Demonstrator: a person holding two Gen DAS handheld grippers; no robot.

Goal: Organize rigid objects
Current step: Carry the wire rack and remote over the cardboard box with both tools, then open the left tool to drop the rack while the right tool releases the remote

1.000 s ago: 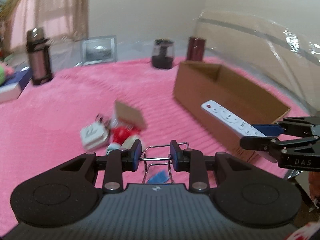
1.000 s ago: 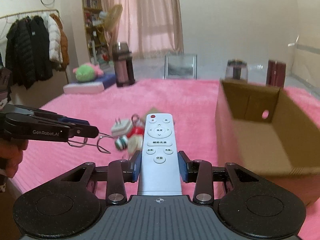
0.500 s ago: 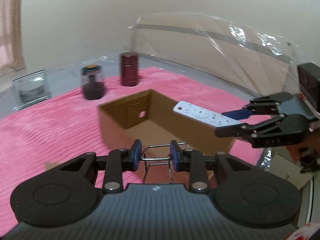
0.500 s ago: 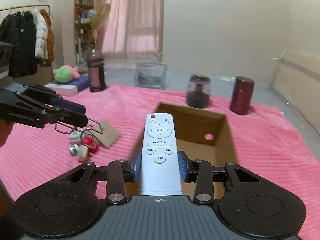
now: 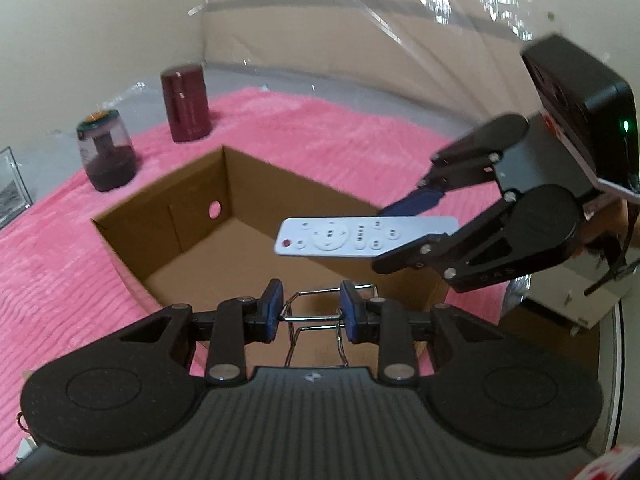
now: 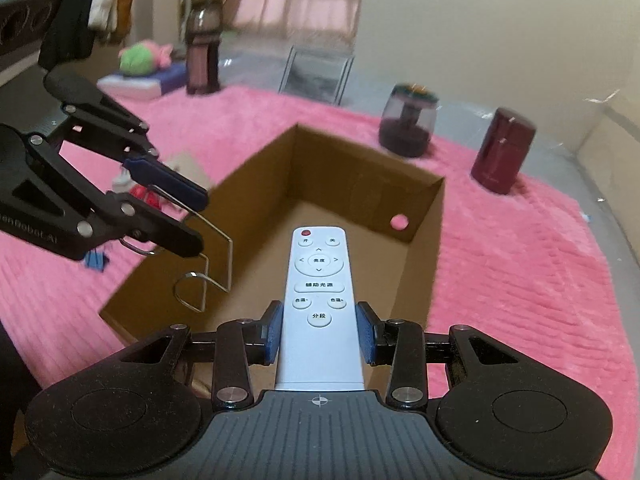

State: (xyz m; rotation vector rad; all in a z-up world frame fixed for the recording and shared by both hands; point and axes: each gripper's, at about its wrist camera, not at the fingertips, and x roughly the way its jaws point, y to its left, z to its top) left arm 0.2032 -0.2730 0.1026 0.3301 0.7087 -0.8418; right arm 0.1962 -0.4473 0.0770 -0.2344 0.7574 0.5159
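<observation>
Pink blanket [image 6: 520,264]: one cardboard box [image 6: 424,248], one remote [image 6: 320,300], two jars [image 6: 408,126].

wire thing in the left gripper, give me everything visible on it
The wire piece looks like thin bent bright metal rod: straight runs, squared corners and a rounded loop at its lower end. The left gripper is shut on it, blue pads pinching a crossbar near one end. It hangs free in the air over the near edge of the open cardboard box, touching nothing else. What it is exactly I cannot tell.

White remote [image 6: 319,292] — wire rack [image 5: 316,316] — over box [image 6: 424,264]
</observation>
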